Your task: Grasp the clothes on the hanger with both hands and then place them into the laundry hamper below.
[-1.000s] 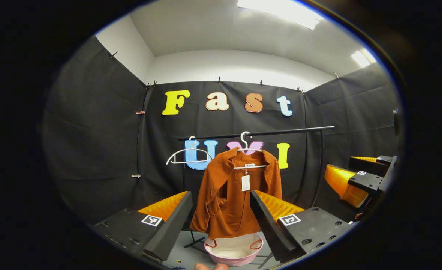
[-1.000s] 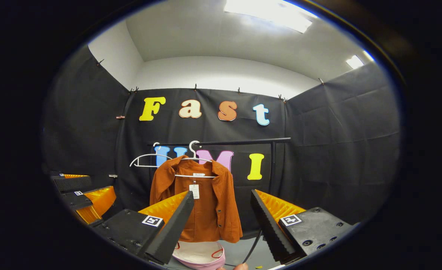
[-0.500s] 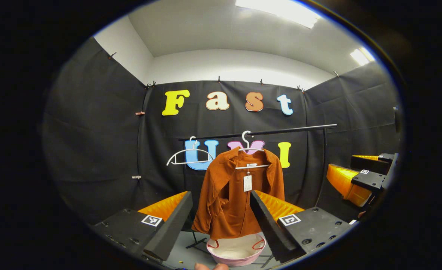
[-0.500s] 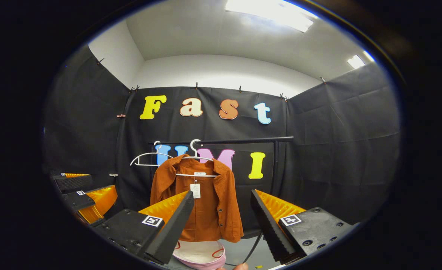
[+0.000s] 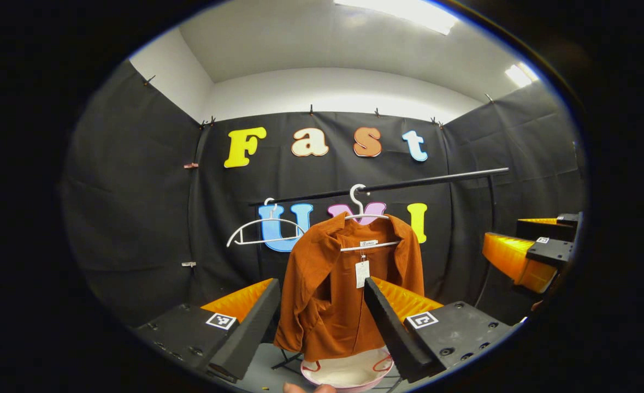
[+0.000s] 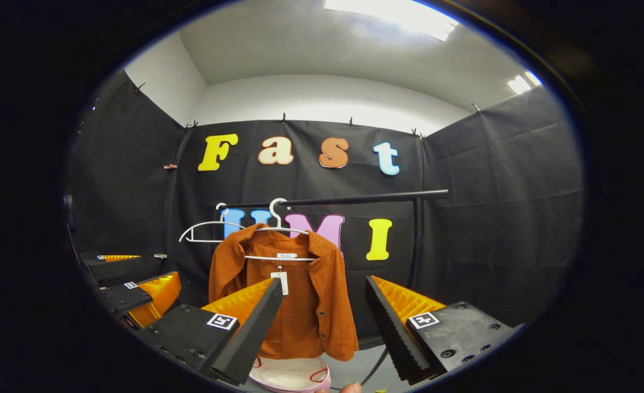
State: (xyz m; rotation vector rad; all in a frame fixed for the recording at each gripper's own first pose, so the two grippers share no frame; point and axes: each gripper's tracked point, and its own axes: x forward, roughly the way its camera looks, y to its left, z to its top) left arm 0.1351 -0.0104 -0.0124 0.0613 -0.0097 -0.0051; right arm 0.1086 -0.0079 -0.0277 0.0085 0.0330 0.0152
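Orange jacket (image 5: pixel 349 289) hangs on white hanger (image 5: pixel 361 215) from black rail (image 5: pixel 409 185). Second hanger (image 5: pixel 264 229) hangs bare beside it on rail. Pink hamper (image 5: pixel 349 374) stands on floor directly below jacket. Left gripper (image 5: pixel 322 322) released, jaws spread, short of jacket, no contact. Right gripper (image 6: pixel 324 322) released likewise, jacket hem (image 6: pixel 332 349) showing between its fingers.
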